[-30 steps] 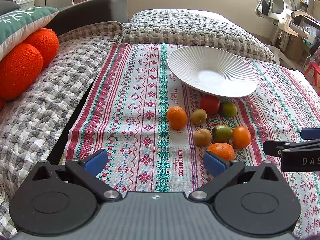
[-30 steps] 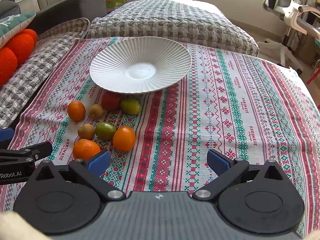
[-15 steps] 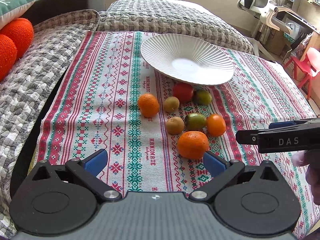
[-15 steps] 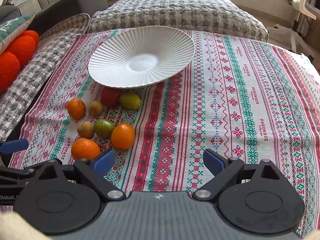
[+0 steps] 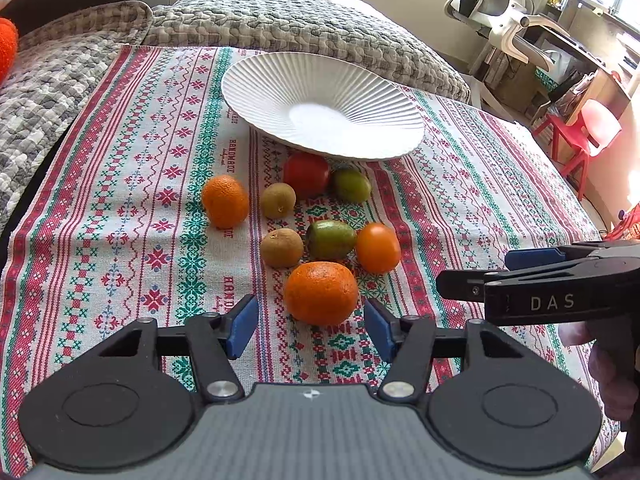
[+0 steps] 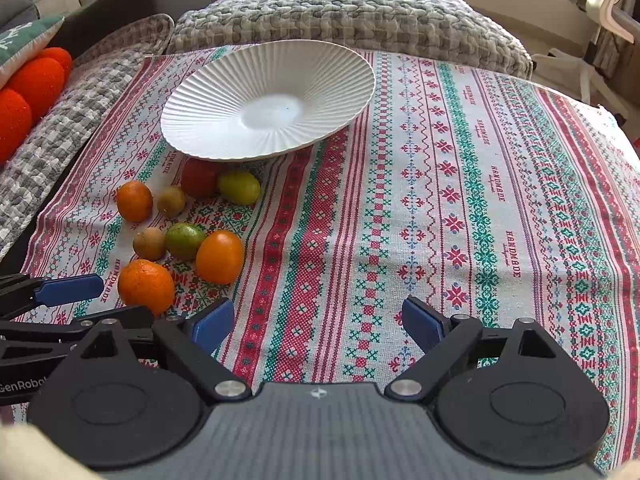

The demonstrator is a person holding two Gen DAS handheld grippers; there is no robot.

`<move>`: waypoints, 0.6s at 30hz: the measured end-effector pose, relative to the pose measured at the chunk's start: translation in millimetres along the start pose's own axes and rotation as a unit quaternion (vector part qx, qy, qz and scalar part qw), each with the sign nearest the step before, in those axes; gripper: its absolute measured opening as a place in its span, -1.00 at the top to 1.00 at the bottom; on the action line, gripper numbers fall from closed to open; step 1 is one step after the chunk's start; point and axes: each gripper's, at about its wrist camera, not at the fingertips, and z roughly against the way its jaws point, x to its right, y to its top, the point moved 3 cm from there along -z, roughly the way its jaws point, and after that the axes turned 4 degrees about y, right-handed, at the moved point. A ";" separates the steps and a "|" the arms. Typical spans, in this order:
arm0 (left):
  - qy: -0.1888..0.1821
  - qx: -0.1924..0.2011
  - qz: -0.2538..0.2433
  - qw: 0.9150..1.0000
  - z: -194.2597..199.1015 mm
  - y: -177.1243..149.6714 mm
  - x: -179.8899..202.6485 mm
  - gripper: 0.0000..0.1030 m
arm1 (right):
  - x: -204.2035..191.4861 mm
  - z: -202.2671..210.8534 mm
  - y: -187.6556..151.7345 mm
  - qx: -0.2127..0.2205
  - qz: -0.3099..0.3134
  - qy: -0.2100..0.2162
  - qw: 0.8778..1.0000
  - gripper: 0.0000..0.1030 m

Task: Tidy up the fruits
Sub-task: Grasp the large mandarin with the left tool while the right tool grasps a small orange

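Orange (image 5: pixel 321 293) just ahead of spread left gripper (image 5: pixel 307 328)

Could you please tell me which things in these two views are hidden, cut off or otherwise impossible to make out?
- Red fruit: right wrist view, its far side sits under the white plate rim.
- Right gripper: left wrist view, seen side-on, so its opening is unclear there.
- Orange cushion: left wrist view, cut off by the left edge.
- Nearest orange: underside hidden; contact with the open left gripper cannot be judged.

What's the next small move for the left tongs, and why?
Probably ease the left tongs forward around the nearest orange, then close. They are open, the orange sits centred just ahead of the pads, and the white plate holds no fruit yet.
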 end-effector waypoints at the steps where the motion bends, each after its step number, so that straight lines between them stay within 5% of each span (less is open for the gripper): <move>1: -0.004 0.000 0.001 1.000 -2.1 0.6 0.0 0.24 | 0.0 -0.2 -0.1 -0.001 0.000 0.000 1.000 -0.73; 4: -0.015 0.004 0.004 1.000 -5.1 1.7 0.4 0.39 | 0.6 -1.1 -0.4 -0.002 0.001 0.000 1.000 -0.70; 18: 0.008 0.000 0.003 1.000 6.6 2.1 -20.2 0.46 | -11.0 -15.4 3.0 -0.013 0.008 0.027 1.000 -0.43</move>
